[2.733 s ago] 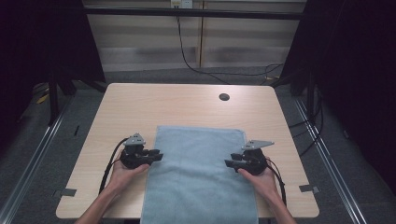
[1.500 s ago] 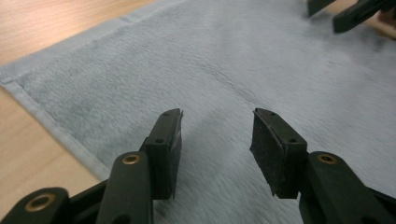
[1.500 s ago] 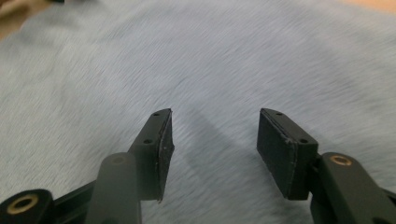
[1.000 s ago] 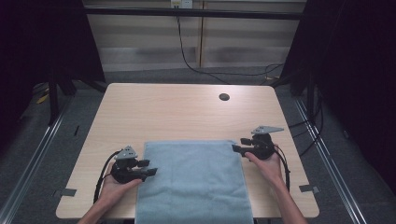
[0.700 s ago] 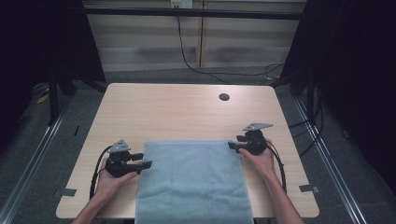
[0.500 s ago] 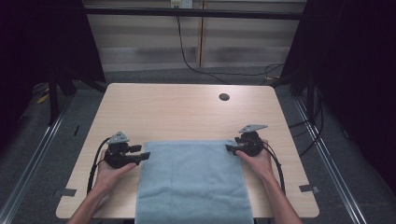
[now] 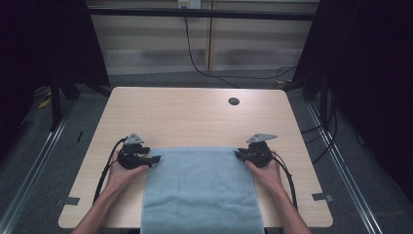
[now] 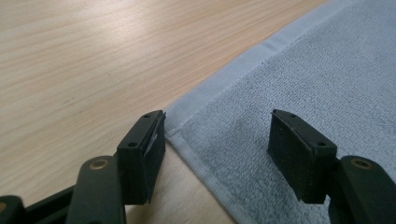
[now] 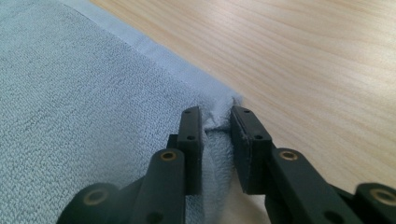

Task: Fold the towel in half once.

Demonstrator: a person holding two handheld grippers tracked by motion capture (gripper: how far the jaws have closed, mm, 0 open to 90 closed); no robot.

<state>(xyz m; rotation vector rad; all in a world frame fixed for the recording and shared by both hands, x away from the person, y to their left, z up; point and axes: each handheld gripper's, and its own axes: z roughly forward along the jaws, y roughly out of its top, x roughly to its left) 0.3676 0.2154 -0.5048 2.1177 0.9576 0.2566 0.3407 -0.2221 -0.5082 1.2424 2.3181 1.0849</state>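
Note:
A light blue towel [image 7: 199, 190] lies flat on the wooden table [image 7: 195, 117], its near end hanging over the front edge. My left gripper [image 7: 155, 159] sits at the towel's far left corner. In the left gripper view, the left gripper [image 8: 217, 130] is open and its jaws, which have just been opening, straddle the hemmed corner of the towel [image 8: 317, 70] without touching it. My right gripper [image 7: 238, 154] is at the far right corner. In the right gripper view, the right gripper [image 9: 215, 116] has just been closing and its jaws pinch a raised fold of the towel [image 9: 70, 93] corner.
A dark round cable hole [image 7: 234, 101] sits in the table's far right part. Bare wood stretches beyond the towel and on both sides of it. Cables trail from both grippers toward the front edge. Dark floor and metal rails surround the table.
The left hand has slid away from the person along the towel's left edge to its far corner. The right gripper has edged inward onto the far right corner.

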